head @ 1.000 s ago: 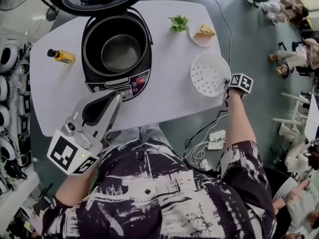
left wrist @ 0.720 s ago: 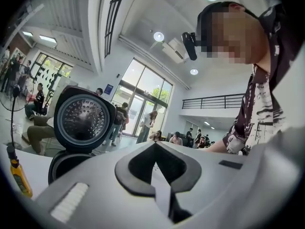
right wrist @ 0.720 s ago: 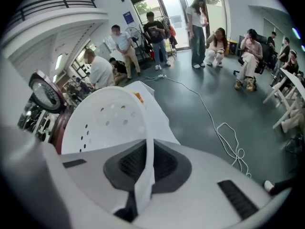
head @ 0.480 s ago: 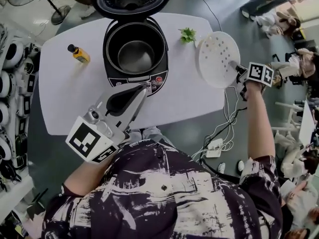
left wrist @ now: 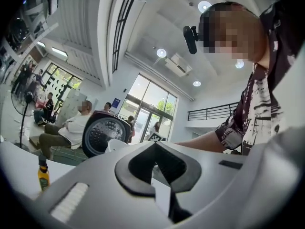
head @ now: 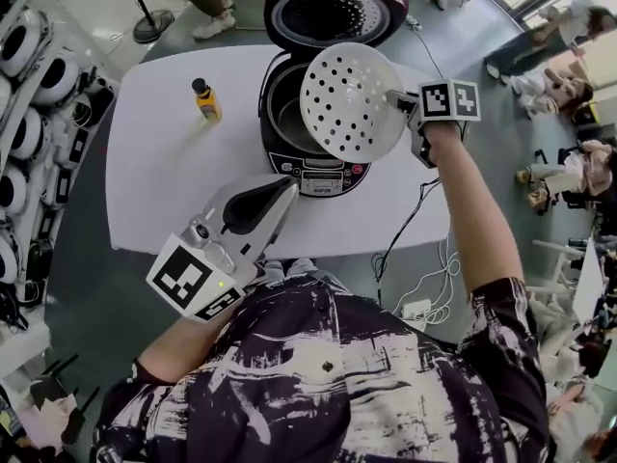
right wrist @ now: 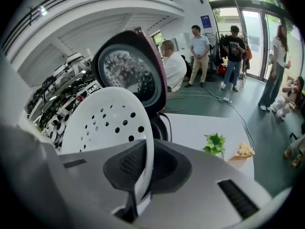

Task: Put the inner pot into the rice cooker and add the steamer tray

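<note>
Though unclear overhead, right claw (right wrist: 143, 173) pinching steamer tray (right wrist: 102, 120) rim

In the head view the steamer tray (head: 349, 99) is covering most of the opening of the rice cooker (head: 318, 174), hiding its inside. In the right gripper view it is blocking the cooker's left side. The label on the bottle (head: 204, 100) is showing too small to read.
</note>
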